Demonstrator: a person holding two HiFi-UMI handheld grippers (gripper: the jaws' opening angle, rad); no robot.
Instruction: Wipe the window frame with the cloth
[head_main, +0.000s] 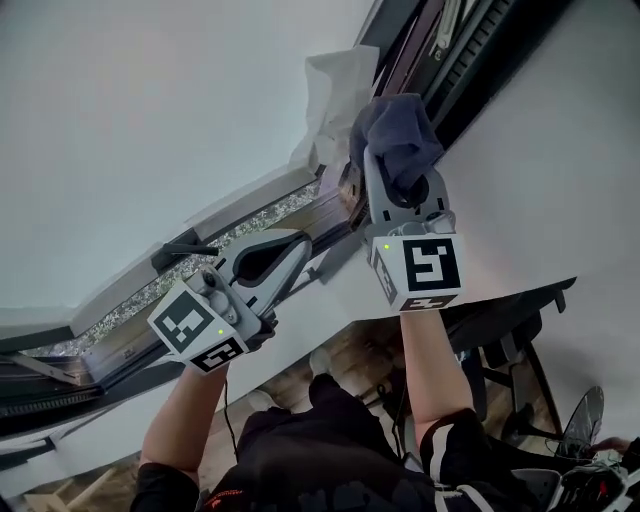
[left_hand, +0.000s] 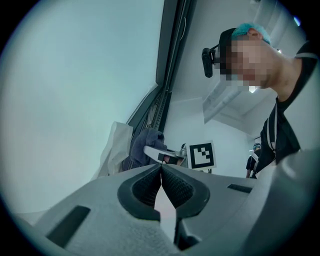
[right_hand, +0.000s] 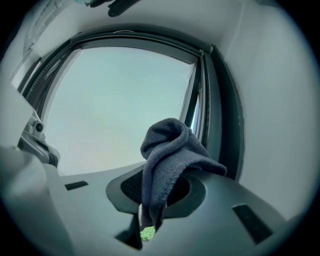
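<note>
Right tool (head_main: 392, 172) clamped on bunched dark cloth (right_hand: 167, 150), up at window frame (head_main: 455, 65). Cloth looks soft, light, floppy; pinch at a fold, as now. Left tool (left_hand: 161, 172) closed, empty. Right gripper view shows the pinch; head view shows cloth vs frame.

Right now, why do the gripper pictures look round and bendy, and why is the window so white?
Right gripper view: the wide-angle lens curves the window frame and darkens the corners; the glass is pale and blank with daylight, yet the cloth looks sharp. Left gripper view: same round bending, plus a mosaic patch over a face. Head view: lines straighter, light soft and even.
</note>
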